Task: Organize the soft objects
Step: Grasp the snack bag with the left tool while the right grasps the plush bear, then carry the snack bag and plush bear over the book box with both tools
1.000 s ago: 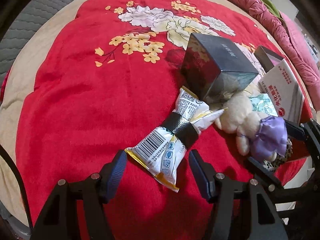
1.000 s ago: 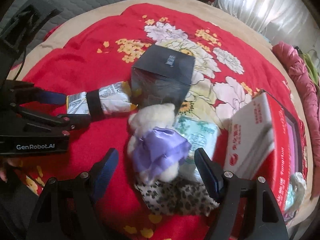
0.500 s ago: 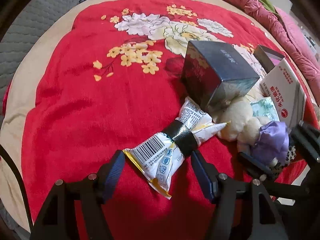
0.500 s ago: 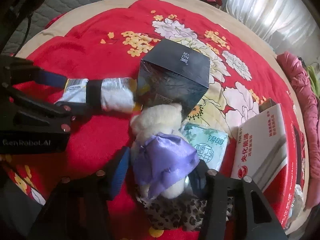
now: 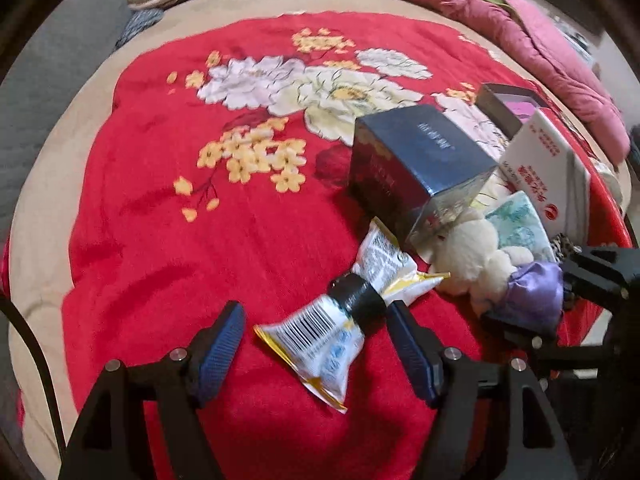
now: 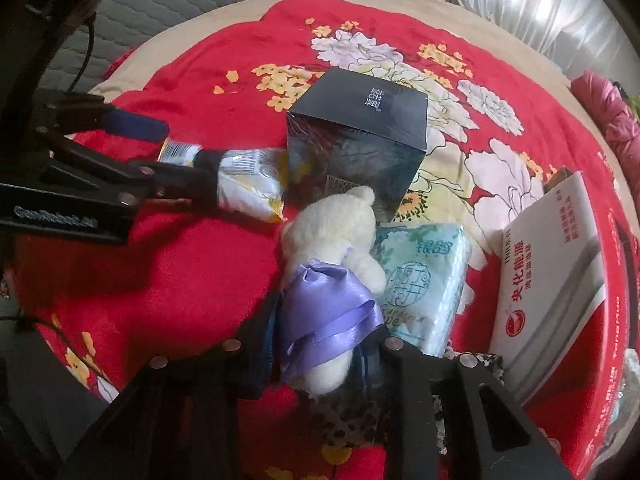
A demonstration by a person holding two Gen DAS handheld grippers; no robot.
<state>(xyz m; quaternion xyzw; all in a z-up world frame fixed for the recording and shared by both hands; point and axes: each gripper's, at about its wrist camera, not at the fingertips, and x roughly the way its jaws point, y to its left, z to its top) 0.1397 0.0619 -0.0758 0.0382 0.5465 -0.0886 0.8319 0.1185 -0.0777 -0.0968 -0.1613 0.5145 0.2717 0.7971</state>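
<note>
A crinkled snack packet (image 5: 316,336) with a black band round its middle lies on the red floral blanket (image 5: 180,248). My left gripper (image 5: 313,314) straddles it. Its jaws are opening, and the blue pads stand clear of the packet on both sides. A cream plush toy (image 6: 332,224) with a purple satin bow (image 6: 324,312) lies just right of the packet. My right gripper (image 6: 323,334) is closing on it, and the pads squeeze the bow and the body under it. In the right wrist view the left gripper's fingers (image 6: 132,124) show at the left edge.
A dark box (image 5: 416,160) stands behind the packet and the toy. A green tissue pack (image 6: 424,280) and a white and red carton (image 6: 560,264) lie to the right, with leopard-print cloth (image 6: 352,420) under the toy. A pink quilt (image 5: 540,48) lines the far right.
The right jaws have closed from wide apart onto the plush toy's bow. The left jaws have spread wider around the snack packet, and the left wrist has rolled a little.
</note>
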